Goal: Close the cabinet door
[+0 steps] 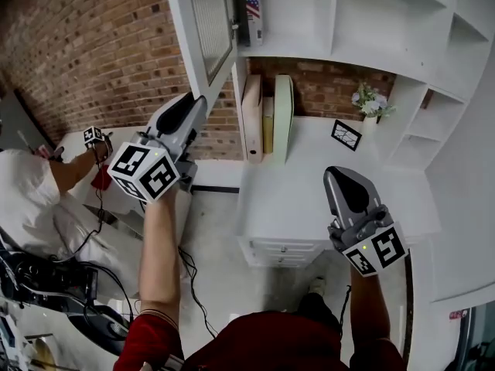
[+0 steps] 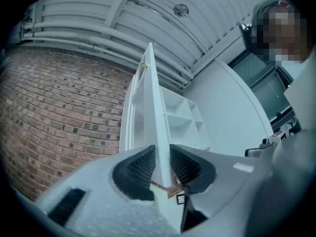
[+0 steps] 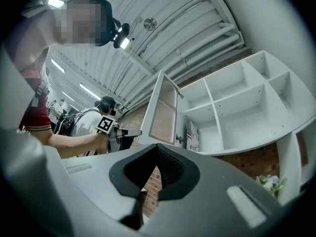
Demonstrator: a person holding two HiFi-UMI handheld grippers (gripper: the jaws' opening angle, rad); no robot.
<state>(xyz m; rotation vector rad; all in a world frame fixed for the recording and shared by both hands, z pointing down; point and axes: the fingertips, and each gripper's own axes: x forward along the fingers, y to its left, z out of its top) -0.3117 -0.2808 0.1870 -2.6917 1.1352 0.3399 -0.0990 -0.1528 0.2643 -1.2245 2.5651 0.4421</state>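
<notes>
The cabinet door (image 1: 183, 49) is smooth, satin-white painted board with a ribbed translucent panel (image 1: 210, 18). The brick wall (image 1: 85, 52) on the left looks rough and matt. The shelves (image 1: 363, 14) on the far right are smooth white.

A red brick wall (image 1: 85, 52) fills the head view from nine to eleven o'clock and shows again behind the white desk (image 1: 309, 184) at the centre. A white shelf unit (image 1: 387, 22) of open compartments stands over the desk from twelve to two o'clock. Upright folders (image 1: 267, 118), a small framed picture (image 1: 346, 134) and a vase of flowers (image 1: 370, 103) sit at the desk's back. Drawers (image 1: 285, 250) face the pale floor (image 1: 216, 238) at six o'clock, where black cables (image 1: 189, 280) trail. Overhead, a white ribbed ceiling (image 2: 148, 14) carries strip lights (image 3: 55, 3).
</notes>
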